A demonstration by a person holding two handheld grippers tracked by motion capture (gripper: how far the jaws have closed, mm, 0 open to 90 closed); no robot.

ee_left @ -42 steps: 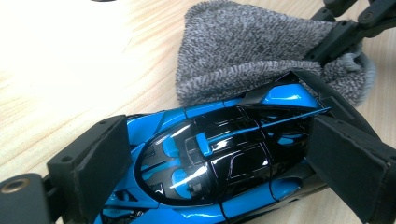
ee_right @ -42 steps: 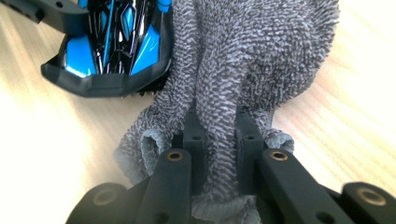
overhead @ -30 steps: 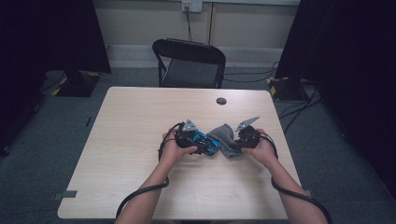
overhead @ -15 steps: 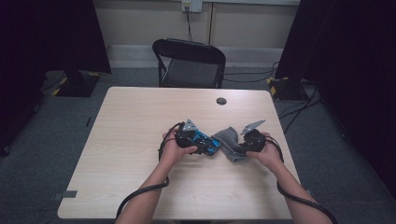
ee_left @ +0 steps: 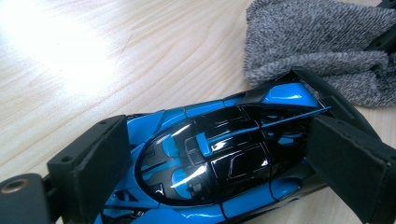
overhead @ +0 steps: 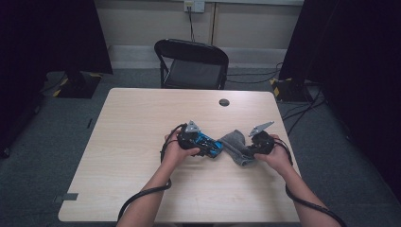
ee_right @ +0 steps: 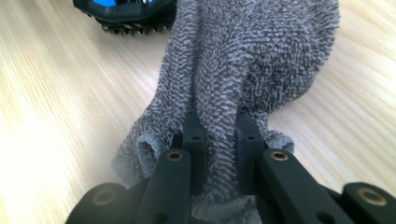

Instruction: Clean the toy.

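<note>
A blue and black toy car (ee_left: 224,158) lies on the wooden table (overhead: 142,118), gripped across its sides by my left gripper (overhead: 210,147). Its tail points at a grey fuzzy sock (ee_left: 322,51) just beyond it. In the right gripper view, my right gripper (ee_right: 219,135) is shut on a fold of that grey sock (ee_right: 247,60), pinching the cloth between both jaws. From above, the toy car (overhead: 212,145) and the sock (overhead: 235,144) touch at mid table, with the right gripper (overhead: 249,150) at the sock's right end.
A small black round disc (overhead: 224,102) sits near the table's far edge. A black folding chair (overhead: 191,64) stands behind the table. Cables (overhead: 142,196) trail from both grippers toward the near edge.
The right gripper with the sock has shifted slightly to the right and nearer. The left gripper and the car have hardly moved.
</note>
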